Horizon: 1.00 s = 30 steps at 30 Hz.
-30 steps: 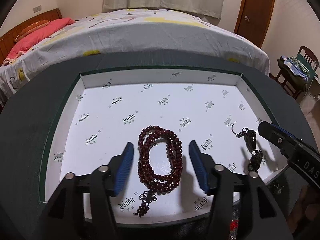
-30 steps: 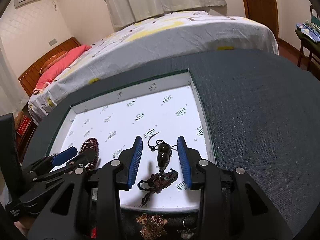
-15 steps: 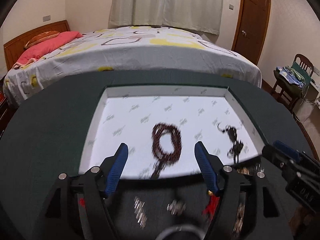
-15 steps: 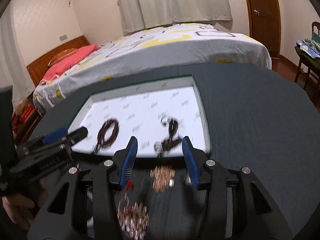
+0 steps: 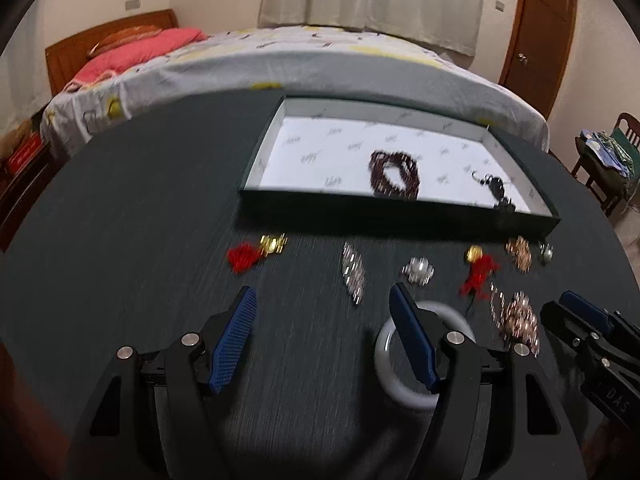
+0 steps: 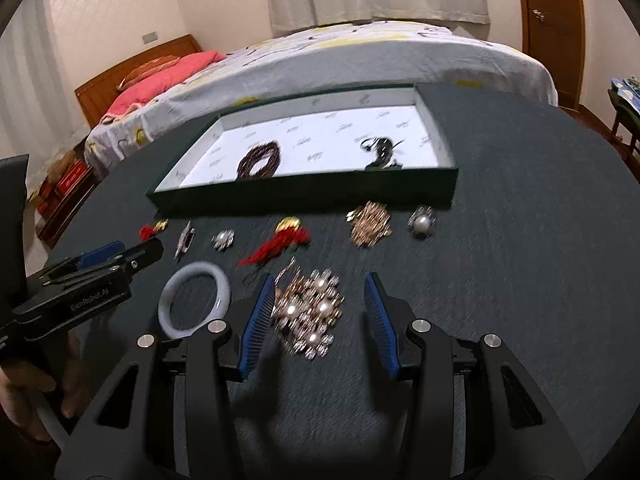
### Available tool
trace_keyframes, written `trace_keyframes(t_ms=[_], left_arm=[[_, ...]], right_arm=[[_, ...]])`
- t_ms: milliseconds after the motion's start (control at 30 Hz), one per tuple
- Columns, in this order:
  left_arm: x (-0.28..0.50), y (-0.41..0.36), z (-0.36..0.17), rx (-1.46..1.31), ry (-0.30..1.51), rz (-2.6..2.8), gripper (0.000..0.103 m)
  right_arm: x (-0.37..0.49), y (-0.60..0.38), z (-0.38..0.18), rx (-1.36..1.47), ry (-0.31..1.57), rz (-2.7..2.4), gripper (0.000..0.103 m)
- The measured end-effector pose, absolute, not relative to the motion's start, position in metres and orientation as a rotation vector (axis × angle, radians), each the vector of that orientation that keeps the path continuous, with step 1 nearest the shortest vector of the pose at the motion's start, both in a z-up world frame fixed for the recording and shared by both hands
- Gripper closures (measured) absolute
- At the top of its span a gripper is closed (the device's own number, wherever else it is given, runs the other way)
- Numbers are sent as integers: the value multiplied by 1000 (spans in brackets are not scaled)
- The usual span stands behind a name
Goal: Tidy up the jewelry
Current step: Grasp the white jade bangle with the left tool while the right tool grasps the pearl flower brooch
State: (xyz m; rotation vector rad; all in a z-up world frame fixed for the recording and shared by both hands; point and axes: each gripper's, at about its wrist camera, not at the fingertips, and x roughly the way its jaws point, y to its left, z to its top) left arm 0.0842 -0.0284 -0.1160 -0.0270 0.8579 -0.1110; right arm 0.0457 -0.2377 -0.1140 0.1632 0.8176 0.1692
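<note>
A dark green tray (image 5: 400,210) with a white lining holds a dark red bead bracelet (image 5: 394,174) and a black pendant (image 5: 496,188). Several loose pieces lie on the table in front of it: a white bangle (image 6: 194,300), a pearl and crystal piece (image 6: 310,316), red tassels (image 6: 280,244), a gold brooch (image 6: 370,222), a pearl brooch (image 6: 421,222). My left gripper (image 5: 322,334) is open and empty above the table, its right finger over the bangle (image 5: 404,384). My right gripper (image 6: 320,316) is open with the pearl and crystal piece between its fingers.
The round table (image 5: 120,240) has a dark grey top. A bed (image 5: 280,64) stands behind it, a wooden door (image 5: 540,28) at the back right, and a chair (image 5: 612,160) with clutter at the right.
Both grippers have pulled back out of the tray and risen; the bead bracelet and pendant stay in the tray. The loose pieces in front of the tray have come into view.
</note>
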Motion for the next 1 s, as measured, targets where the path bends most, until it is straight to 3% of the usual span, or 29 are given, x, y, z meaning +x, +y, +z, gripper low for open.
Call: trace_keyframes(t_ms=[633, 767, 1000], left_arm=[[68, -26, -124, -3, 857, -89, 36], [67, -29, -125, 5, 860, -96, 36], [64, -37, -122, 15, 848, -125, 36]], right_arm=[[45, -208, -135, 4, 837, 145, 52], [42, -205, -137, -51, 824, 127, 60], [37, -215, -131, -10, 806, 139, 67]])
